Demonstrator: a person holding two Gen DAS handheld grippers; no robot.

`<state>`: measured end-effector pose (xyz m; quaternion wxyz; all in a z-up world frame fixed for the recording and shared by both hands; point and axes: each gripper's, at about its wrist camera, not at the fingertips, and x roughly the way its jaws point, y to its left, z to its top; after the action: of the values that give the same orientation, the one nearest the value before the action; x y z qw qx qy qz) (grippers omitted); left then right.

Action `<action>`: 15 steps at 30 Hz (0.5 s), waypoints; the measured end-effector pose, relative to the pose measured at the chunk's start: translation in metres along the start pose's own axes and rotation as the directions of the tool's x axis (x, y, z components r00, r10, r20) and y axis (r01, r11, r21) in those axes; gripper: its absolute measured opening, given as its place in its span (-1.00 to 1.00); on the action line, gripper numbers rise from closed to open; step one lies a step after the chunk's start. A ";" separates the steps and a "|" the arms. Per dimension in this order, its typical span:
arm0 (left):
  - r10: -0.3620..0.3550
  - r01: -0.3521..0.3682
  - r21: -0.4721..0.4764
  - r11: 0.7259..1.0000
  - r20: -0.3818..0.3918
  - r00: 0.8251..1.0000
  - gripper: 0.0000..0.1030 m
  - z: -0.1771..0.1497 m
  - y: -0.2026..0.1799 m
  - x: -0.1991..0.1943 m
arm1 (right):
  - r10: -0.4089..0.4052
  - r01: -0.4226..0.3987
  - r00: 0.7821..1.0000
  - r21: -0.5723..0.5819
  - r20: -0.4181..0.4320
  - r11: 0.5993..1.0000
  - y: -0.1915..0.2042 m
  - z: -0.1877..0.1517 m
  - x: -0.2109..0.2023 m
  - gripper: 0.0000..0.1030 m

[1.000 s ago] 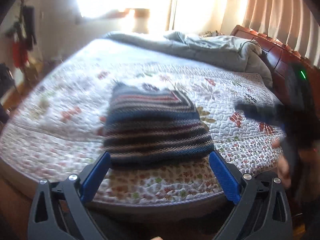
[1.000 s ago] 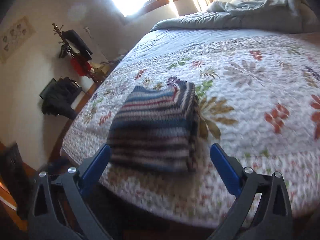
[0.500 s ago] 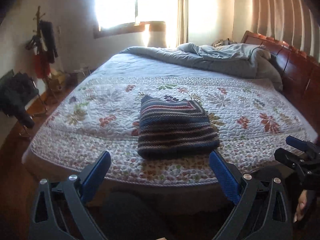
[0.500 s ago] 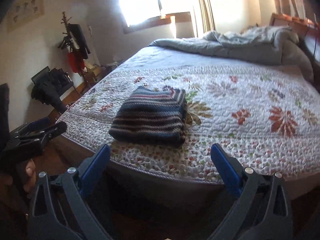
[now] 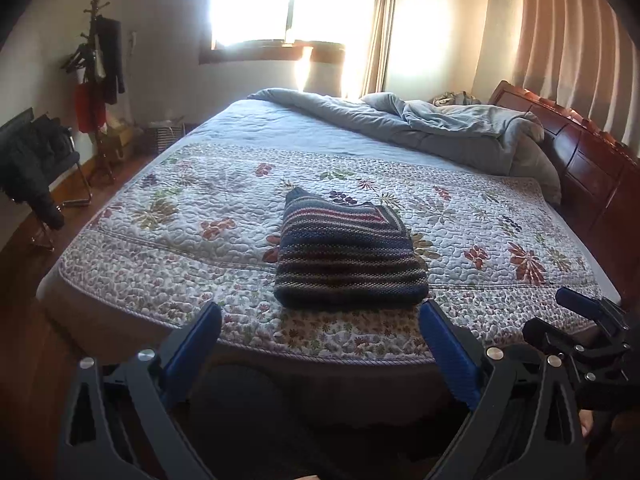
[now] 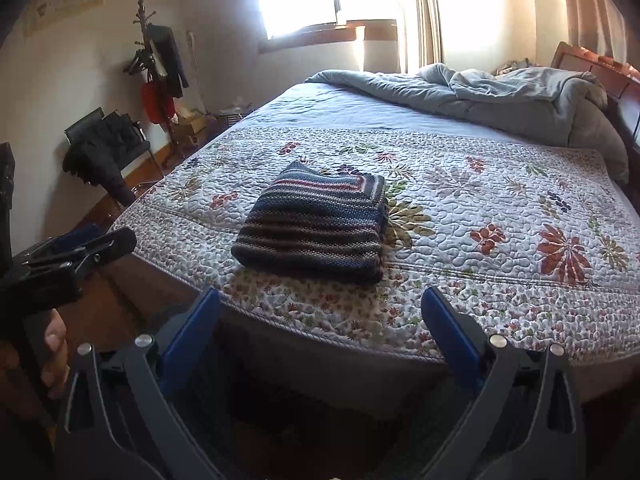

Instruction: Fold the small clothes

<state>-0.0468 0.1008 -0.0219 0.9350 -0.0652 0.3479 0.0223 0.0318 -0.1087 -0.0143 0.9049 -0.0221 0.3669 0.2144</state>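
A folded, striped knitted sweater [image 5: 348,256] lies on the floral quilted bed [image 5: 192,240], both hand-held grippers, left [image 5: 320,344] and right [image 6: 320,320], spread wide and empty

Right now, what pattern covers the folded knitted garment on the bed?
Horizontal stripes, navy, grey and red, on the folded knitted garment; clearest in the right wrist view.

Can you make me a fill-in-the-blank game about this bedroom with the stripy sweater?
1. The stripy sweater lies ____ on the flowery quilt.
2. Both the left gripper and the right gripper have their jaws ____.
3. The rumpled grey duvet is bunched at the ____ side of the bed, by the window.
4. A black jacket hangs on the ____ by the wall.

Missing words: folded; open; far; coat stand
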 end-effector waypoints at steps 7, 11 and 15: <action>0.014 -0.014 0.000 1.000 -0.009 1.000 0.92 -0.001 -0.002 -0.002 | 0.005 -0.005 1.000 0.017 -0.004 1.000 -0.002 0.000 0.004 0.94; -0.007 0.006 -0.014 1.000 -0.025 1.000 0.92 -0.001 0.001 0.000 | -0.001 0.001 1.000 0.023 -0.011 1.000 -0.006 -0.003 0.006 0.94; -0.014 0.014 -0.014 1.000 -0.030 0.999 0.92 -0.002 0.000 0.001 | -0.006 0.007 1.000 0.042 -0.026 0.999 -0.010 -0.008 0.010 0.94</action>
<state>-0.0477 0.1009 -0.0240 0.9293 -0.0744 0.3614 0.0172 0.0374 -0.1155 -0.0282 0.9011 -0.0069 0.3829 0.2034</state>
